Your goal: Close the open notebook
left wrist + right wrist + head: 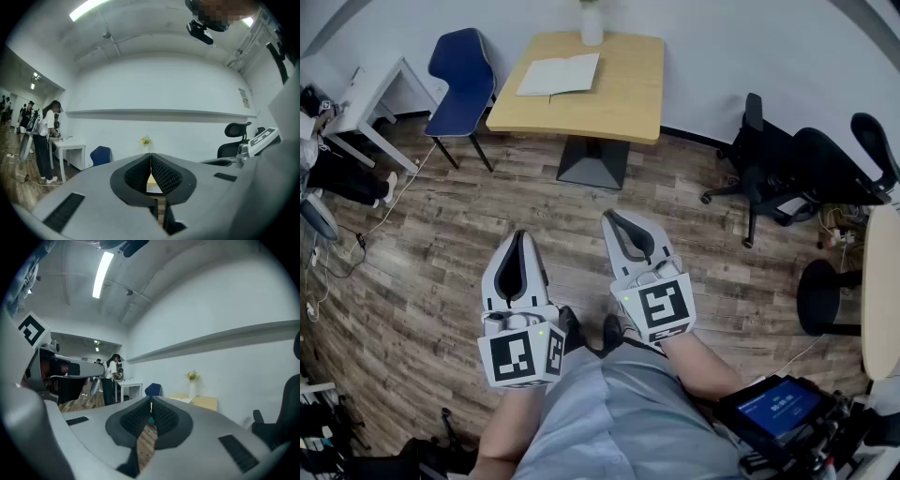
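Left claw and right claw, both pressed together, well apart from notebook.

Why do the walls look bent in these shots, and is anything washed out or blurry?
Head view: the wide lens bows the wood floor; light is even and the open notebook reads sharp on the table. Left gripper view: the straight wall ledge curves, and the corners go black. Right gripper view: the ceiling light strip glares white.
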The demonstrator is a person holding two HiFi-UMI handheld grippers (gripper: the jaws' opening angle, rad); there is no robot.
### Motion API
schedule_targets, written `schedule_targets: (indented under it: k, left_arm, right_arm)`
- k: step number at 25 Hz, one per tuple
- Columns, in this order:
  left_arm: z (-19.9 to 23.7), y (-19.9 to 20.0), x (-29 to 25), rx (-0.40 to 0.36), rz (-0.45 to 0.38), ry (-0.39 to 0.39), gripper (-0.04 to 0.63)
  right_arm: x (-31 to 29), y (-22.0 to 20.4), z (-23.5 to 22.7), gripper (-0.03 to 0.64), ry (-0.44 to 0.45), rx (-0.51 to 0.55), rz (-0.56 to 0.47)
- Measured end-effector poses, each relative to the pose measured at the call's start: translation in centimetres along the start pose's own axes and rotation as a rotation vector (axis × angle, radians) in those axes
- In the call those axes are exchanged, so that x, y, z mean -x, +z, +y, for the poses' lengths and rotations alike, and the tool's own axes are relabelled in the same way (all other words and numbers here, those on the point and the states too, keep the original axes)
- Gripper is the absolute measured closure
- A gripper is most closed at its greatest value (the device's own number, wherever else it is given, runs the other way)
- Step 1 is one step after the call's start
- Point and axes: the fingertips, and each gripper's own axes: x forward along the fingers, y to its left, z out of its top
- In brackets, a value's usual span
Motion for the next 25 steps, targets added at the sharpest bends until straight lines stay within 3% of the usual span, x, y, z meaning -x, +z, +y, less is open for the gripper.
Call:
schedule_targets:
  k: [12, 18, 25]
  left_arm:
    - [0.5, -0.4, 0.9, 0.004, -0.001, 0.033, 0.575]
    - [2.2, -0.4, -0.5, 0.022, 0.003, 0.049, 0.575]
    - [6.0, -3.3, -3.3, 0.058, 0.09, 0.045, 0.575]
  right_arm:
    - [0.0, -0.7, 0.6, 0.565, 0.033, -0.044, 0.018]
    - [-1.9, -0.5, -0.5, 0.565, 0.012, -0.016, 0.025]
    - [-6.1, -3.1, -1.0, 0.565, 0.0, -0.036, 0.105]
